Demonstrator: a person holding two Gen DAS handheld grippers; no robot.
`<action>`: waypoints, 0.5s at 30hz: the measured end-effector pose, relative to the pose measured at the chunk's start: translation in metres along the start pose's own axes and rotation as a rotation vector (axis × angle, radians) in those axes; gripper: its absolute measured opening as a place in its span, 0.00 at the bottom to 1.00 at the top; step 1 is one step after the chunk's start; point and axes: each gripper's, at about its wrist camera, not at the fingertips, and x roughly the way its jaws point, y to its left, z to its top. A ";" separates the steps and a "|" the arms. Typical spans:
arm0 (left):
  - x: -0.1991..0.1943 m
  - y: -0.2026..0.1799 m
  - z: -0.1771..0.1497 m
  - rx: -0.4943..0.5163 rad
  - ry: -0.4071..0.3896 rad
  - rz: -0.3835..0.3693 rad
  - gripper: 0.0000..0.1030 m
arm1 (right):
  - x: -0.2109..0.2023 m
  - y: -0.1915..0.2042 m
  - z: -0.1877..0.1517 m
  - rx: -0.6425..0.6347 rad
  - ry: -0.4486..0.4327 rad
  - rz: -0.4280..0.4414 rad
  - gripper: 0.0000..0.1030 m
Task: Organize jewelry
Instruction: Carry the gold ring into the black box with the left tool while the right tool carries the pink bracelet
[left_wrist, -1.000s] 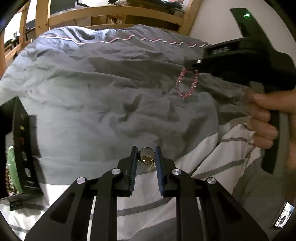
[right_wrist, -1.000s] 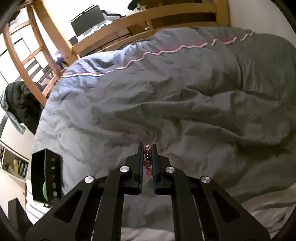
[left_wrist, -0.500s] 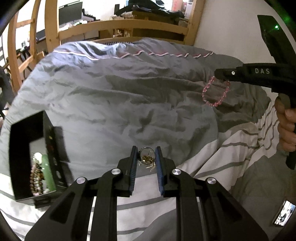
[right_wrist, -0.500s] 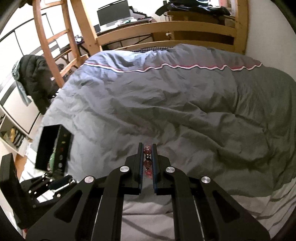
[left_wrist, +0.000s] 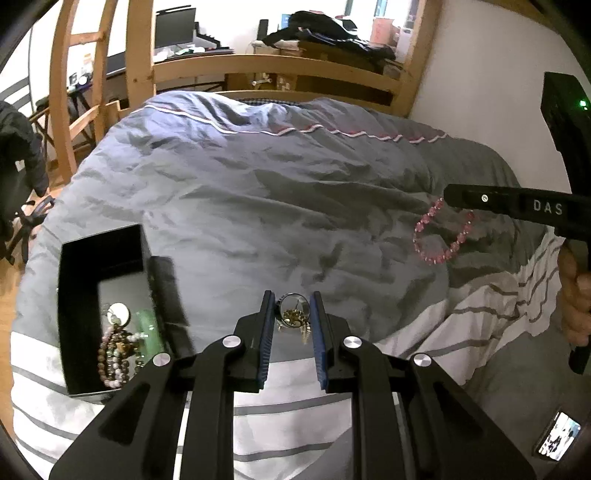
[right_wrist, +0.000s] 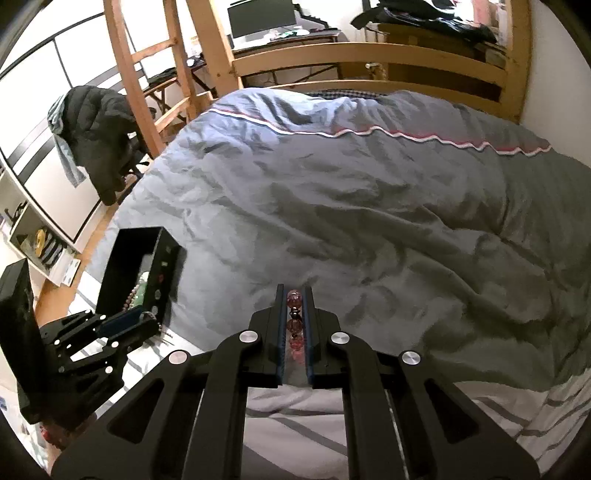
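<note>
Currently we read this as the carry step: both tongs loaded, nothing yet delivered.

Left gripper (left_wrist: 292, 325): jaws drawn close and clamped on a small gold piece with a ring (left_wrist: 293, 315); a bit of it dangles below the pads. We cannot tell what kind of piece it is. It hangs in the air above the striped sheet (left_wrist: 280, 417) at the near edge of the bed.

Right gripper (right_wrist: 294, 325): jaws nearly together, pinching the pink bead bracelet (left_wrist: 441, 236). In the right wrist view, beads sit stacked between the pads. In the left wrist view the rest of the loop hangs free under the tips, clear of the grey duvet (left_wrist: 277, 206), toward the bed's right side by the wall.

The black jewelry box (left_wrist: 99, 306) stands open near the bed's left edge, where duvet meets striped sheet. Beaded strands and a pale round piece already lie inside it. The left gripper is just beside it; the right is well apart.

Next move, in our judgement: bring one load over the box mouth, lower until the hanging part is inside the walls, then part the jaws. The left is the closer. The bracelet loop swings freely and could drape over the rim, so we would centre it first. Soft bedding under the box; a nudge on its wall may tip it.
</note>
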 end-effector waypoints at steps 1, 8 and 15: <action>-0.001 0.004 0.001 -0.006 -0.003 0.004 0.18 | 0.001 0.004 0.001 -0.006 0.001 0.001 0.08; -0.013 0.035 0.005 -0.072 -0.027 0.029 0.18 | 0.010 0.038 0.011 -0.049 0.015 0.035 0.08; -0.024 0.065 0.009 -0.131 -0.052 0.064 0.18 | 0.025 0.072 0.023 -0.085 0.031 0.084 0.08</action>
